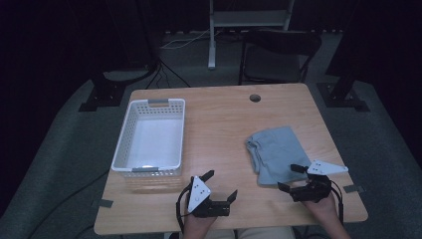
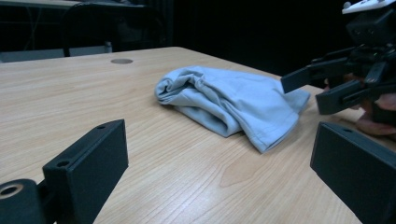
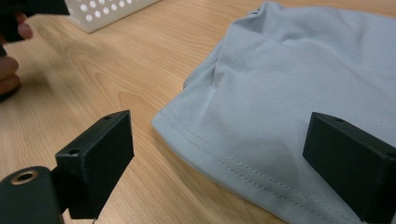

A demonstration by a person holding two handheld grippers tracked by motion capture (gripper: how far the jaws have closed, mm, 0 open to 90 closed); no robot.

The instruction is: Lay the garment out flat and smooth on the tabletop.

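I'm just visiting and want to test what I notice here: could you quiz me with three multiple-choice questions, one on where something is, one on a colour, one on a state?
1. Where is the white basket?
A. table's left side
B. on the chair
C. on the floor

2. What colour is the folded cloth?
A. red
B. light blue
C. black

3. The right claw is:
A. shut on the cloth
B. open by the cloth's edge
C. inside the basket

Answers: 1 A, high view shows it left of the cloth. 2 B, pale blue in every view. 3 B, its jaws stand apart, gripping nothing.
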